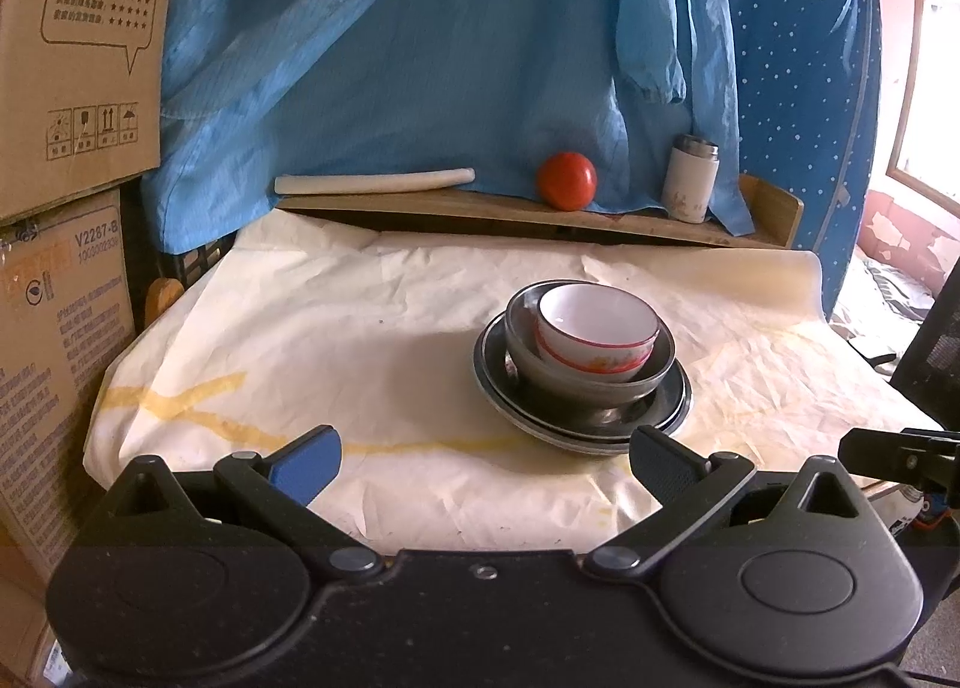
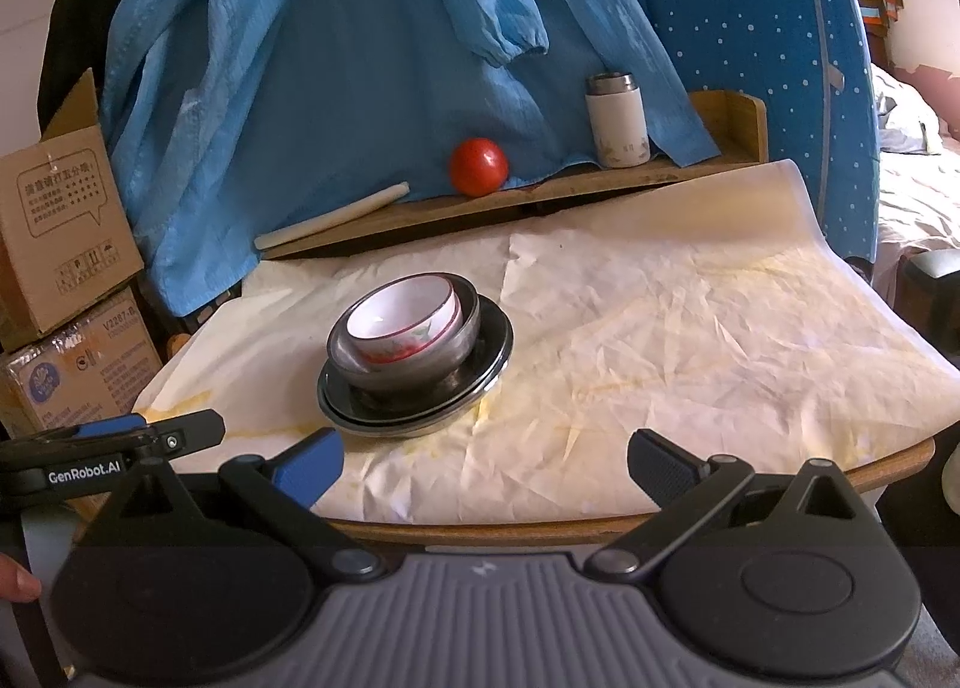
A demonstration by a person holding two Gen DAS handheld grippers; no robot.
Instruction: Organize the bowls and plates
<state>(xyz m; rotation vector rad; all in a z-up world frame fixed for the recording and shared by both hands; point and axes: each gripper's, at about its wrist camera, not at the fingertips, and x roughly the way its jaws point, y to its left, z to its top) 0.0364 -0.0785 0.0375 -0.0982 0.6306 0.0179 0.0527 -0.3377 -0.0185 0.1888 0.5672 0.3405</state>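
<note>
1. Counter [image 2: 690, 328]: it carries a crumpled, yellow-stained paper sheet [image 1: 360, 328]. A push on the stack could drag or ruck the sheet and shift everything on it.
2. Plates [image 1: 579, 415]: dark metal, stacked right of centre in the left view and left of centre in the right view, resting on the sheet. Their rims lie close together, so a finger slid under one could lift only the top plate, or tip the bowls off.
3. Metal bowl [image 1: 591, 373]: it stands on the plates. It looks smooth, and could slide if the plates tilt.
4. White bowl [image 1: 597, 328]: it is nested in the metal bowl and leans a little. It is likely the most breakable piece, and a bump could knock it out.
5. Left tool [image 1: 483, 457] and right tool [image 2: 483, 457]: both have their fingers wide apart, holding nothing, at the near edge and clear of the stack. They sit close together, so reaching in at once risks a collision.
6. Tomato [image 1: 566, 179]: on the far shelf; a jolt could roll it.
</note>
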